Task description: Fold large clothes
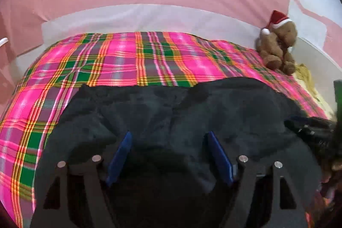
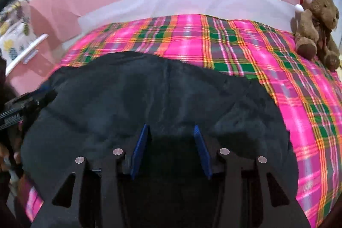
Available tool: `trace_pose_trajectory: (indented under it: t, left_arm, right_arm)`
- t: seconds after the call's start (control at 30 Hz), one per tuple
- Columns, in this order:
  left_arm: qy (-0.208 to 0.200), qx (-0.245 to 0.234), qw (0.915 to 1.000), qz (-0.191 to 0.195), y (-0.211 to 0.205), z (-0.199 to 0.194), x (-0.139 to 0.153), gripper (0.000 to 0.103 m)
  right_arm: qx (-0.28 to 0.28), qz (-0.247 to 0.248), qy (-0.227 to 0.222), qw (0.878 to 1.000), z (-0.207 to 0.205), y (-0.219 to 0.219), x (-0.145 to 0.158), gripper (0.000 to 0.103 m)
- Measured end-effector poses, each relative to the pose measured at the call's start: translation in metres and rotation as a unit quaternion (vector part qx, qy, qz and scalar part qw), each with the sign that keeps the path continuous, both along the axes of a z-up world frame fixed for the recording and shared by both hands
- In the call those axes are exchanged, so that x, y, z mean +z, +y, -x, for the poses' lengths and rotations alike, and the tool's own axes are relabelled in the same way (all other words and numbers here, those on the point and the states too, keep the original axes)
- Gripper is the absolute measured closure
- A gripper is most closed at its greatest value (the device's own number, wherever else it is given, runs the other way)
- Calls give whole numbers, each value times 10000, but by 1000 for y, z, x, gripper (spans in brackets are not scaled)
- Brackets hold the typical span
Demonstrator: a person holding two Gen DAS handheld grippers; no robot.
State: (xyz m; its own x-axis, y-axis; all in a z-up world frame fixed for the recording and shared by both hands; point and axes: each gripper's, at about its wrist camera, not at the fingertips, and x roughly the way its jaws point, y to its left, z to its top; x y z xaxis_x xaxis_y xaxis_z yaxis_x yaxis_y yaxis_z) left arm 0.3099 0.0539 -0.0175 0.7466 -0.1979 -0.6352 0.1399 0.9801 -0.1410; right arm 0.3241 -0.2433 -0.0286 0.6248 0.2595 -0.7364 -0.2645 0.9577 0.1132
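A large dark fleece garment [image 1: 192, 110] [image 2: 149, 95] lies spread on a pink, green and orange plaid bed cover [image 1: 128, 61] [image 2: 235, 40]. Its far edge runs across the middle of both views. My left gripper [image 1: 169, 135] hovers over the near part of the garment, blue pads wide apart and nothing pinched between them. My right gripper [image 2: 171, 127] stands over the same garment, also open, its blue pads apart with only cloth lying beneath them. The garment's near edge is hidden under both tools.
A brown teddy bear in a red Santa hat [image 1: 277, 46] [image 2: 318, 25] sits at the far right of the bed. A white pillow strip [image 1: 149, 18] and pink cloth lie behind. Pineapple-print fabric [image 2: 15, 35] is at the left. Bare plaid cover lies beyond the garment.
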Motion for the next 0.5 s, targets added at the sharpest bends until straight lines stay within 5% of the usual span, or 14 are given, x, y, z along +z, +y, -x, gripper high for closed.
trace_pose_trajectory:
  t: [0.2, 0.37, 0.5]
  left_arm:
    - [246, 114, 9995, -147, -8, -8, 9, 28]
    - [-31, -353, 9992, 180, -23, 1, 39, 28]
    - [278, -551, 9980, -108, -53, -32, 21, 27]
  right_arm:
    - [-234, 40, 303, 9993, -39, -5, -14, 53]
    - [-263, -427, 17, 9987, -10, -9, 19, 53]
    - [-122, -344, 38, 9993, -18, 7, 14, 53]
